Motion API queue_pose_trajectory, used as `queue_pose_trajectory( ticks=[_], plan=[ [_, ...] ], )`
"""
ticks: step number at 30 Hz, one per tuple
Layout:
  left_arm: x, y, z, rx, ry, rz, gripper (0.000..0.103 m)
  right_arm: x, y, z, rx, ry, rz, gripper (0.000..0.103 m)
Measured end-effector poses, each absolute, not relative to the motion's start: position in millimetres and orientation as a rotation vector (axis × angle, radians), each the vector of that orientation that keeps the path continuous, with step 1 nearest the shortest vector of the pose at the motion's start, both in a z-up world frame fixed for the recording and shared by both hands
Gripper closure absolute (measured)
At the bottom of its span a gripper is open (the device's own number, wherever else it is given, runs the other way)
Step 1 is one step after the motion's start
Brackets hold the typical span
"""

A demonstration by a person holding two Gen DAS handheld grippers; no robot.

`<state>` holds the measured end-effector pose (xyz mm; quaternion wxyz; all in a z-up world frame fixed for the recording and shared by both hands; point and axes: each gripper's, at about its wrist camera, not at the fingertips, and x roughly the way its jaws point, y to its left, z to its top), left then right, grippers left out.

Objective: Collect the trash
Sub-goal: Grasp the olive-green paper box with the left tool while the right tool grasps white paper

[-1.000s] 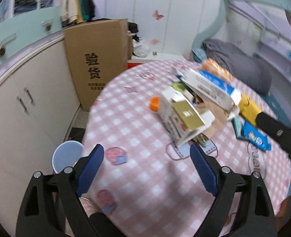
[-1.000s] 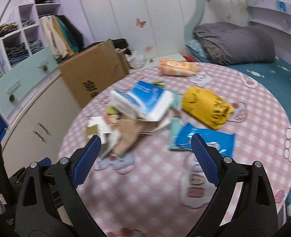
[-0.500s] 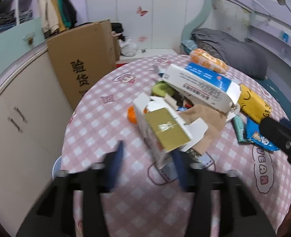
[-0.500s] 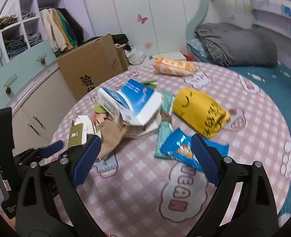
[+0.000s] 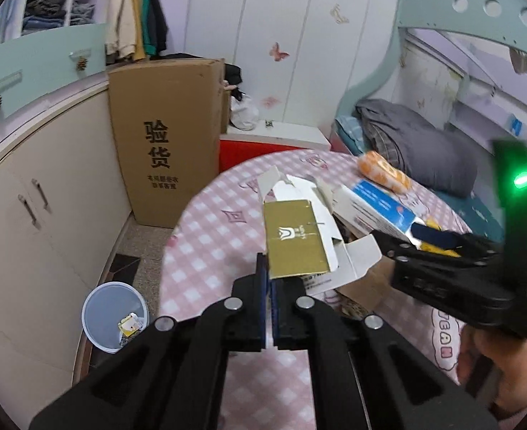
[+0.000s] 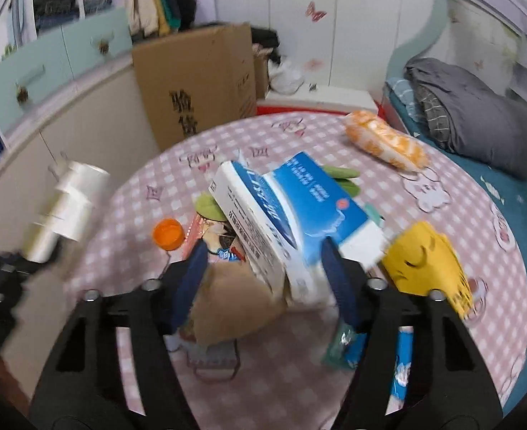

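My left gripper [image 5: 270, 286] is shut on a torn white and gold carton [image 5: 299, 236] and holds it above the pink checked round table [image 5: 206, 243]. My right gripper [image 6: 263, 268] is open, its fingers on either side of a blue and white box [image 6: 292, 215] in the trash pile. The right gripper also shows in the left wrist view [image 5: 399, 247]. Around the box lie a brown paper bag [image 6: 234, 304], an orange cap [image 6: 168, 233], a yellow packet [image 6: 428, 261] and an orange snack bag [image 6: 385, 139].
A small white bin [image 5: 114, 315] with some trash stands on the floor left of the table, beside cream cabinets [image 5: 41, 215]. A tall cardboard box [image 5: 166, 136] stands behind. A bed with a grey blanket [image 6: 478, 114] lies right. A blue wrapper [image 6: 403, 365] lies at the table front.
My left gripper closed on the gold carton and lifted it off the table. My right gripper moved forward to straddle the blue and white box.
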<state>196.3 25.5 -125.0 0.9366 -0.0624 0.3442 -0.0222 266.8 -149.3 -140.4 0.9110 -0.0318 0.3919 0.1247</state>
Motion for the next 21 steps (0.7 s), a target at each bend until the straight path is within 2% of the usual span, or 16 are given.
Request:
queue_pose_trajectory(
  ticks=[1, 2, 3, 5, 8, 21],
  plan=[
    [196, 30, -123, -0.131, 0.698, -0.036, 0.101, 272, -147, -144, -0.074, 0.824, 0.255, 0.057],
    [196, 33, -123, -0.130, 0.696, -0.028, 0.101, 276, -145, -147, -0.089, 0.834, 0.254, 0.069],
    [196, 37, -122, -0.133, 0.697, -0.019, 0.101, 277, -145, -148, -0.094, 0.837, 0.259, 0.070],
    [195, 46, -121, -0.144, 0.696, -0.011, 0.101, 274, -147, -143, -0.093, 0.816, 0.255, 0.079],
    [192, 55, -118, -0.154, 0.687, -0.002, 0.101, 260, -152, -125, -0.075, 0.750, 0.241, 0.083],
    [175, 90, -102, -0.209, 0.637, 0.012, 0.101, 212, -145, -55, 0.040, 0.576, 0.321, 0.084]
  ],
)
